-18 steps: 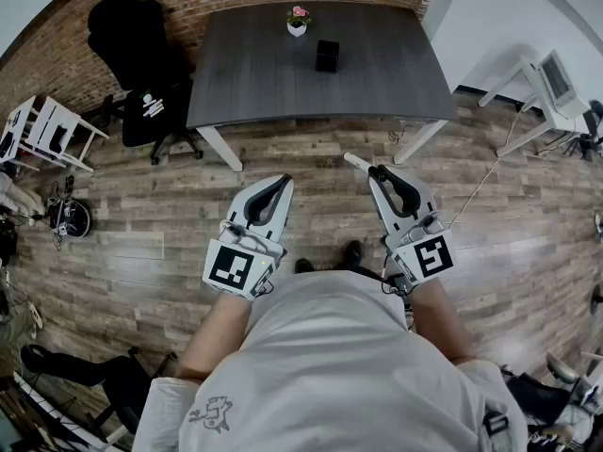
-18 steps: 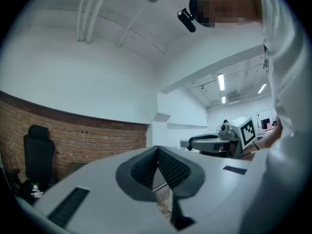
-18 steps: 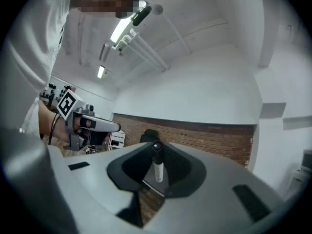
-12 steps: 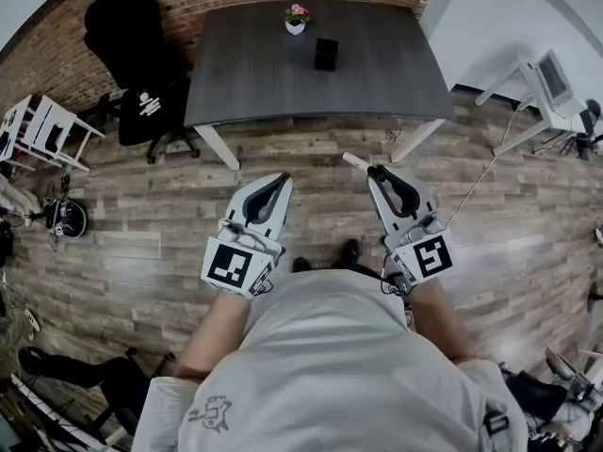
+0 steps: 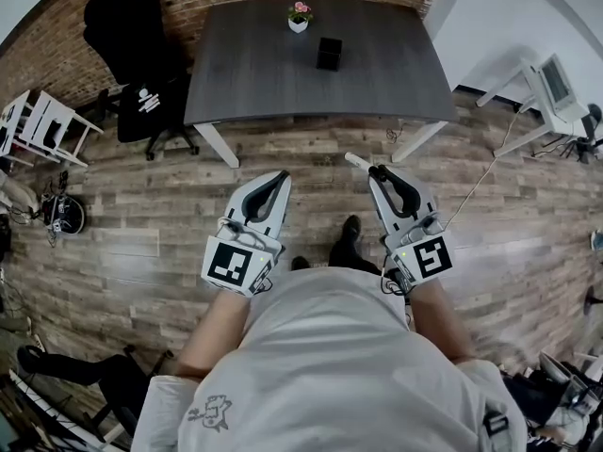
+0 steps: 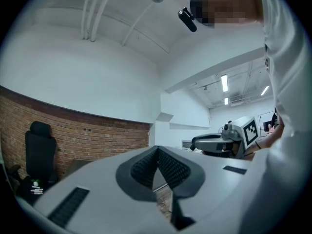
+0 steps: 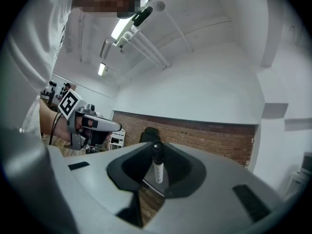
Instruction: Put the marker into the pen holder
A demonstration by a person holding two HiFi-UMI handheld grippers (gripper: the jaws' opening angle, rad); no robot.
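The black pen holder (image 5: 328, 54) stands on the dark table (image 5: 245, 78) far ahead, beyond both grippers. My right gripper (image 5: 380, 170) is shut on the marker (image 5: 356, 162), whose white end sticks out to the left of the jaws. In the right gripper view the marker (image 7: 158, 172) stands upright between the pads, black cap on top. My left gripper (image 5: 281, 178) is held level over the wooden floor, shut with nothing in it. Its ribbed pads meet at the tip in the left gripper view (image 6: 158, 152).
A small flower pot (image 5: 299, 19) sits on the table behind the pen holder. A black office chair (image 5: 132, 45) stands left of the table, a white desk with a screen (image 5: 551, 83) at the right, and a white rack (image 5: 38, 125) at the far left.
The person's foot has stepped forward on the floor between the grippers. Both grippers keep their places and states.
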